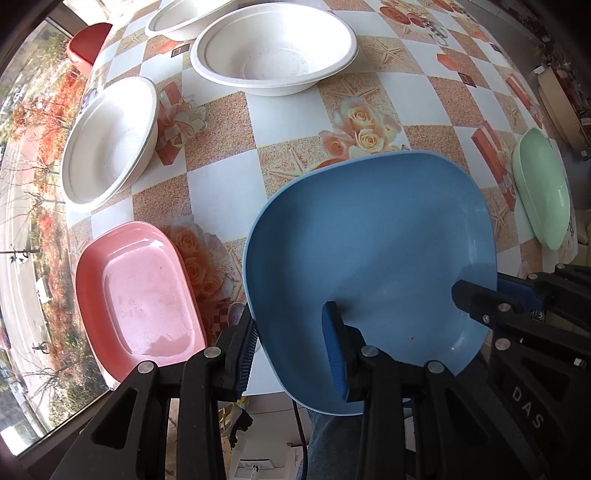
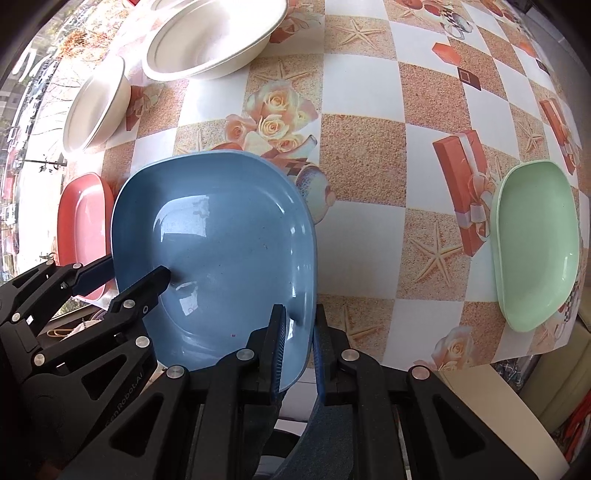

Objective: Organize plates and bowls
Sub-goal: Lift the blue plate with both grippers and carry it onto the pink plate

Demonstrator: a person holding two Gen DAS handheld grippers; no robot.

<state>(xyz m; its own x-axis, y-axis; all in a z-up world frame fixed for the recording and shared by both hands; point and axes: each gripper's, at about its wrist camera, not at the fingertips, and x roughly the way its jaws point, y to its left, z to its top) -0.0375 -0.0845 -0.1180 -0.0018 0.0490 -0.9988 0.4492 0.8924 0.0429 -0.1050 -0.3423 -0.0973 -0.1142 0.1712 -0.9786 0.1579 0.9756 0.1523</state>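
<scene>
A blue plate (image 1: 369,251) is held tilted above the table's near edge, over the patterned tablecloth; it also shows in the right wrist view (image 2: 221,236). My left gripper (image 1: 291,347) straddles its left rim, one finger inside, one outside, with a gap to the rim. My right gripper (image 2: 299,350) is shut on the plate's right rim; it appears in the left wrist view (image 1: 495,295). A pink plate (image 1: 140,295) lies at the near left. A green plate (image 2: 535,240) lies at the right edge.
Three white bowls stand at the far left: one large (image 1: 273,48), one behind it (image 1: 177,18), one smaller (image 1: 107,140). A red object (image 1: 88,44) sits beyond the table's left corner. The table edge runs just below the grippers.
</scene>
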